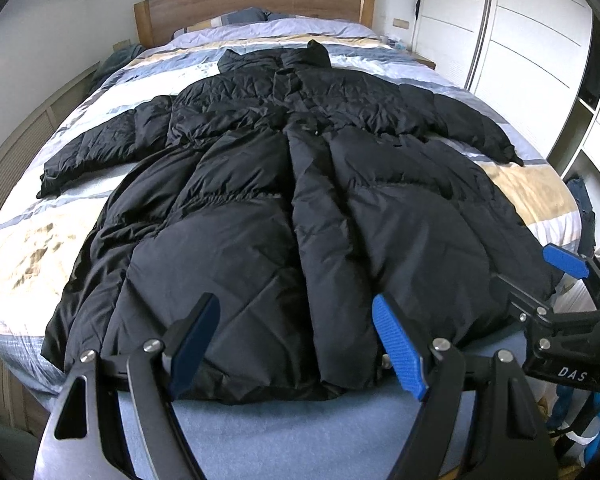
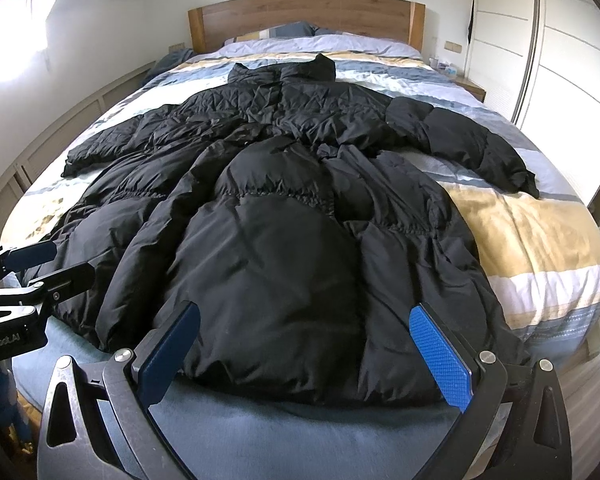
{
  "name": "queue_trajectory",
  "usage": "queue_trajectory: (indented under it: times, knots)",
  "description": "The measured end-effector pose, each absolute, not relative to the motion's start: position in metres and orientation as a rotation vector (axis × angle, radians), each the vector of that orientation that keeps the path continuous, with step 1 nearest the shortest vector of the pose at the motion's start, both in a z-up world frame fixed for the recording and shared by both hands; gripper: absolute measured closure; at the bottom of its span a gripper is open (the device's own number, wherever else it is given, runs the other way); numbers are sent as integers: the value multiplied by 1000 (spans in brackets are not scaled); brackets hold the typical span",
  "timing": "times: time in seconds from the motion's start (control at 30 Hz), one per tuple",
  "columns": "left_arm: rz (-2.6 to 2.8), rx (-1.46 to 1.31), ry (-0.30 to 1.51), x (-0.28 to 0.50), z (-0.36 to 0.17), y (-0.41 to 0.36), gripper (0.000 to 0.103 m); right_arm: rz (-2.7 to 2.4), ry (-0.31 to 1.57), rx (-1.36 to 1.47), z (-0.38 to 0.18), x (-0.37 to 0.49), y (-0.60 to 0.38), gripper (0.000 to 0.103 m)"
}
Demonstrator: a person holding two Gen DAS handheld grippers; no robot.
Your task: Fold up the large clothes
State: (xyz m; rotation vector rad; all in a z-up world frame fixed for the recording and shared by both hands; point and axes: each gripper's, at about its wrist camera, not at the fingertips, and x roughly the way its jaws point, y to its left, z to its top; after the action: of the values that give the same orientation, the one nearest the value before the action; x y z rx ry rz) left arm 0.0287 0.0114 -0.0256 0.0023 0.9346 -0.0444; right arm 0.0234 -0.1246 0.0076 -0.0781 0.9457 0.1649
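Across the bed [image 1: 532,188], on its striped quilt, a black coat [image 1: 284,216] lies flat and face up, collar toward the wooden headboard [image 1: 256,4], hem at the near edge, 2 sleeves spread out to either side. At the hem's middle, the left gripper [image 1: 296,344] hovers with its fingers spread wide, blue pads [image 1: 400,352] showing, nothing between them; whether they touch the cloth I cannot tell. Just to its right, the right gripper [image 2: 304,352] sits at the same hem, equally wide open and empty, its pads [image 2: 440,360] flanking the coat's lower right panel. Each gripper shows at the edge of the other's view. White wardrobe doors [image 1: 532,40] stand along the bed's right side.
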Motion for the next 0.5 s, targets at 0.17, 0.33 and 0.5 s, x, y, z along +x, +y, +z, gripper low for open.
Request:
queue_trajectory:
  times: [0.17, 0.33, 0.5]
  knots:
    - [-40, -5, 944, 31, -28, 14, 25, 164, 952, -78, 6, 25, -123, 0]
    - [-37, -8, 951, 33, -30, 16, 25, 159, 964, -72, 2, 27, -122, 0]
    - [-31, -12, 959, 34, -32, 18, 25, 159, 974, -77, 1, 26, -122, 0]
